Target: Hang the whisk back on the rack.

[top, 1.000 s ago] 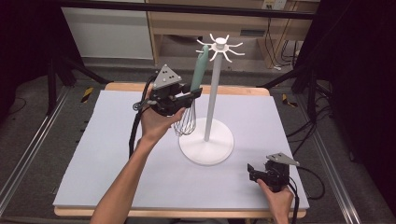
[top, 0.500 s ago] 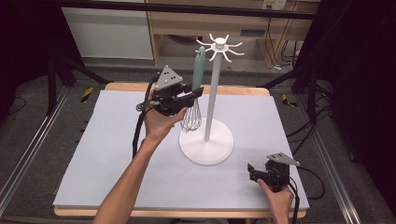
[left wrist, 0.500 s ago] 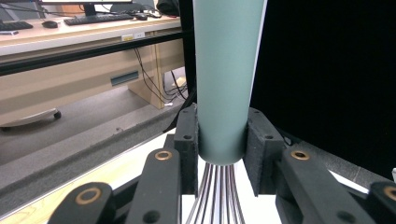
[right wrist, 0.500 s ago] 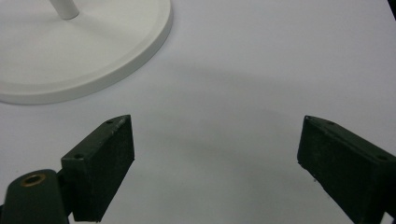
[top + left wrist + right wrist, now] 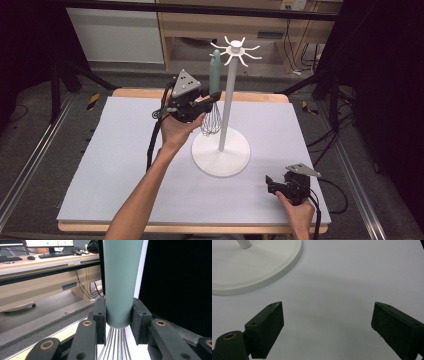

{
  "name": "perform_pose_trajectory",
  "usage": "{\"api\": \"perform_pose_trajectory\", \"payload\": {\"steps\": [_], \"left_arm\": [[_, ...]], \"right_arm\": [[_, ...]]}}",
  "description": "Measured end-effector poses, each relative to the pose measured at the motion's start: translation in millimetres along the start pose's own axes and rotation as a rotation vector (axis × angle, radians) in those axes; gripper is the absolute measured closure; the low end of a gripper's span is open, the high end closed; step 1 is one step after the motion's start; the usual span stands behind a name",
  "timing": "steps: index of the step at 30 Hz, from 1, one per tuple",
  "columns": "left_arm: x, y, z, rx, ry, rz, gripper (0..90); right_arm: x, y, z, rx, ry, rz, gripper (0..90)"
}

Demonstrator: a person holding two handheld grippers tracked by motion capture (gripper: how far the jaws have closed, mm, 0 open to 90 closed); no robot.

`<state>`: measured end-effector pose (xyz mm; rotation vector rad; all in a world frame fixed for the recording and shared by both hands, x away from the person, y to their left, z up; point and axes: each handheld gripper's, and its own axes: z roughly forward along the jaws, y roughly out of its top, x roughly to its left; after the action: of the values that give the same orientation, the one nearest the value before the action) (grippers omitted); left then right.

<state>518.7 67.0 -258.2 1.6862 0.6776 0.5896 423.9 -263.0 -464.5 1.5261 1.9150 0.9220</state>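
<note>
Item 1, left claw (image 5: 212, 100): upper centre of the high view, held in a raised hand above the surface. Clamped on the lower end of the whisk's handle; in the left gripper view both black pads (image 5: 100, 320) press against the handle from either side, just above where the wires begin.

Item 2, whisk (image 5: 215, 75): grey-green handle, upright, pointing up; wire head (image 5: 212, 122) hanging below the claw. Carried clear of the surface, just left of the stand's pole. The handle's top reaches near the level of the hooks; whether it touches one cannot be told.

Item 3, stand (image 5: 227, 100): white, centre of the high view. Round base (image 5: 221, 157) flat on the surface, slim upright pole, ring of curled hooks (image 5: 240, 51) at the top.

Item 4, right claw (image 5: 272, 185): lower right of the high view, low over the surface in the other hand. Jaws set wide apart, nothing between them; the right gripper view shows bare surface between the pads and the edge of the stand's base at upper left of that frame.

Item 5, surface (image 5: 125, 150): pale lilac-white sheet on a wooden-edged table.
</note>
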Motion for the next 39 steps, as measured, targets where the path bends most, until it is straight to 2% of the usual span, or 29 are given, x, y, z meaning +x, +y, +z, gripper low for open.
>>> {"api": "perform_pose_trajectory", "payload": {"steps": [5,10,15,20,22,28,39], "left_arm": [[-0.1,-0.8,0.0,-0.003,0.007,0.011,67.5],[-0.5,-4.5,-4.0,-0.005,0.026,0.031,61.0],[2.6,-11.1,-19.9,-0.015,0.033,0.023,49.9],[10.0,-21.5,-42.3,-0.016,0.058,0.023,45.4],[13.0,-26.7,-50.7,-0.022,0.058,0.01,43.6],[19.3,-49.2,-67.7,0.017,0.07,0.01,40.5],[28.9,-97.9,-83.7,0.098,0.102,-0.013,37.1]], "right_arm": [[0.2,0.1,0.1,0.001,0.001,0.001,11.4],[-0.3,0.2,0.4,-0.002,0.001,0.0,11.4],[-0.3,0.2,-0.2,0.0,-0.002,-0.002,11.4],[-0.4,0.1,-0.9,0.0,-0.004,-0.001,11.4],[0.0,-0.1,-0.7,0.0,-0.003,-0.002,11.4],[1.0,-0.5,-0.2,0.005,-0.009,-0.003,11.4],[-0.6,-2.2,-0.7,0.006,-0.008,-0.002,11.3]]}}
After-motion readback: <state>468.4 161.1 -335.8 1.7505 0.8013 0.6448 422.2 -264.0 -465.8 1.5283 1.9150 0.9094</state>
